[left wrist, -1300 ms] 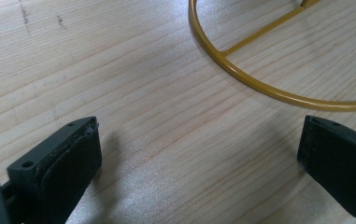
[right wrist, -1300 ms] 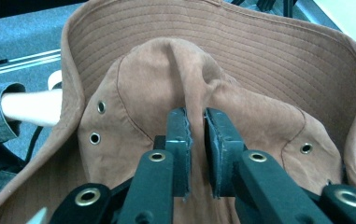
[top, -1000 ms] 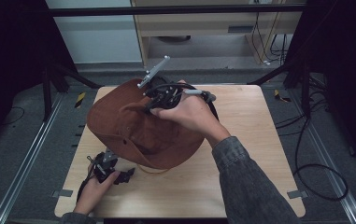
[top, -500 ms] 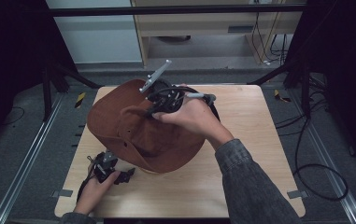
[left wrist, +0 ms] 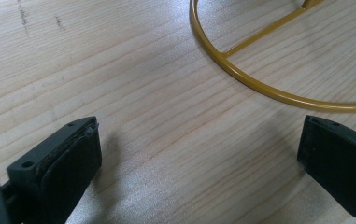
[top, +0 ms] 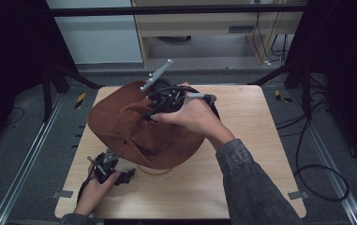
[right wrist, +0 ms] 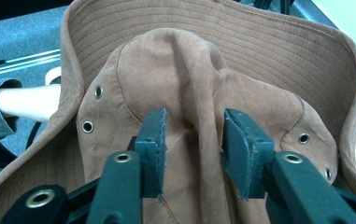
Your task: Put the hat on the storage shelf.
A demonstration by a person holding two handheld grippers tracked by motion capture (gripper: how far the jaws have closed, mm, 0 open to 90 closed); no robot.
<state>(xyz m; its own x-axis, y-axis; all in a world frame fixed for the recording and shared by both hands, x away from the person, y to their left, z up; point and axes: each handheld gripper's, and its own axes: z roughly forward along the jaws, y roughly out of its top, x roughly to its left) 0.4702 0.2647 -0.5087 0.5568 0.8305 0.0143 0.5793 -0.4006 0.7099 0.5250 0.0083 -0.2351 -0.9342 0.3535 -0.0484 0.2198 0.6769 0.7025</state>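
The left gripper [top: 128, 175] rests low on the table [top: 241, 187] at the near left corner, its jaws wide apart with nothing but bare wood between them. Just beyond its jaws lies the yellow wire ring [left wrist: 241, 77] of a stand, which the hat [top: 134, 131] sits over.

Farther off, the right gripper [right wrist: 192, 140] is at the hat's crown. Its jaws have just been opening: a ridge of brown cloth [right wrist: 196, 116] stands between the pads [right wrist: 154, 140], which now sit slack beside the fold rather than pinching it.

This looks like letting the hat go once it is set on the stand. To do it well, I would open the jaws until both pads are clear of the fold, then lift straight away from the crown so no cloth drags along and the hat stays centred. The left gripper could steady the ring if the stand starts to tip.
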